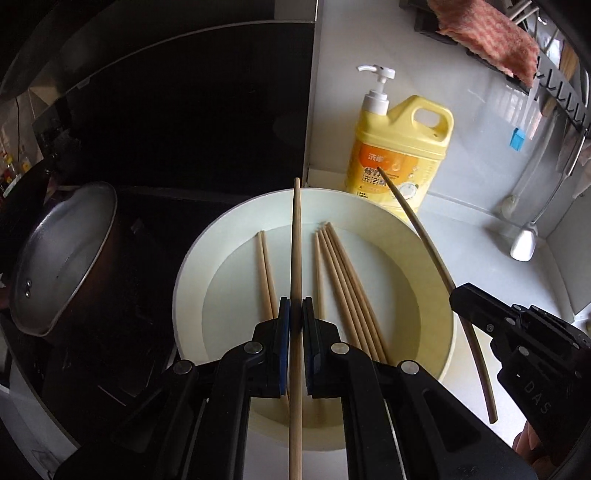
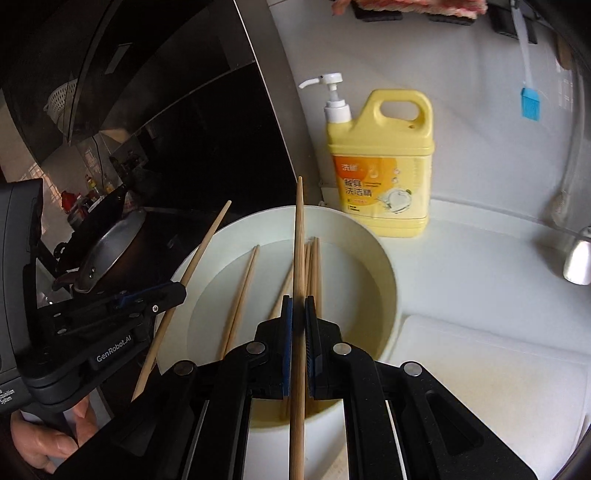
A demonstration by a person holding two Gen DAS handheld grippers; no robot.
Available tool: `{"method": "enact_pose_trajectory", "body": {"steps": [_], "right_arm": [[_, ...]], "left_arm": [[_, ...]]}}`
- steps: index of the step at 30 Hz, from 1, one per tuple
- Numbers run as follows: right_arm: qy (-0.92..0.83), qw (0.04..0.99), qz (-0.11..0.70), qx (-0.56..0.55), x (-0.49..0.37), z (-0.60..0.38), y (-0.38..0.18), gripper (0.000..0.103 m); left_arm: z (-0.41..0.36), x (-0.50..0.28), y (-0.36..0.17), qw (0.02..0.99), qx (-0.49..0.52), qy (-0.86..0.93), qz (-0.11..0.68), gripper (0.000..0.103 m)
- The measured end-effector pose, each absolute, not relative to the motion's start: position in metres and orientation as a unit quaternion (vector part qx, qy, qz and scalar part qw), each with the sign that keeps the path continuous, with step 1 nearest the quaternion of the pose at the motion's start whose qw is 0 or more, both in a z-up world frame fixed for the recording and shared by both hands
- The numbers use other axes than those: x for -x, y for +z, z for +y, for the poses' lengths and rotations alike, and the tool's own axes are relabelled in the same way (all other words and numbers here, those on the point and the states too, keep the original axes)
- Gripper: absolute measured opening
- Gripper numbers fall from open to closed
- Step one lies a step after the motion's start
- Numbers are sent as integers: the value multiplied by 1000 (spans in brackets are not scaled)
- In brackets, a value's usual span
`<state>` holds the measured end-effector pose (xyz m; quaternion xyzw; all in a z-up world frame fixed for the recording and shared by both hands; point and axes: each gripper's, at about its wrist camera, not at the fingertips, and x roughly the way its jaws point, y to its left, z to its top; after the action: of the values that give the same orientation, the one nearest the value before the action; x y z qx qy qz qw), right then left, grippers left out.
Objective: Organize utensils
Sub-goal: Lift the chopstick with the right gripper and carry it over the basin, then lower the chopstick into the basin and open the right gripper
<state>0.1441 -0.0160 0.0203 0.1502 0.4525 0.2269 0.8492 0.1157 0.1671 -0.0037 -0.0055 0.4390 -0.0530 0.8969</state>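
Observation:
A white plate holds several wooden chopsticks lying side by side. My left gripper is shut on one chopstick, held above the plate and pointing away. My right gripper is shut on another chopstick, also above the plate. In the left wrist view the right gripper shows at the right with its chopstick. In the right wrist view the left gripper shows at the left with its chopstick. The loose chopsticks lie below.
A yellow dish soap bottle with a pump stands behind the plate on the white counter. A metal pot sits on the dark stove at the left. A rack with a pink cloth and a blue brush hang at the back right.

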Motion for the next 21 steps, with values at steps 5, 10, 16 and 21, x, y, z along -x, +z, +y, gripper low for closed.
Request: {"method": "enact_pose_trajectory", "body": {"steps": [5,10,16,21], "right_arm": [[226,839,470,-155,-163,10,9,6],[214,828,495,-155,-177,22,-8,6],[206,818,516,-150,-187,31,-23,6],[194,803,542,-153,-193,36,-38,6]], "left_arm": [[178,-140,-20,886,9,-50,460,7],[180,-158,-39,874,13,-57,483,7],[186,-172,-60,861,21,-57,504,7],[182,-176,-73,856,16,-58,514,7]]}}
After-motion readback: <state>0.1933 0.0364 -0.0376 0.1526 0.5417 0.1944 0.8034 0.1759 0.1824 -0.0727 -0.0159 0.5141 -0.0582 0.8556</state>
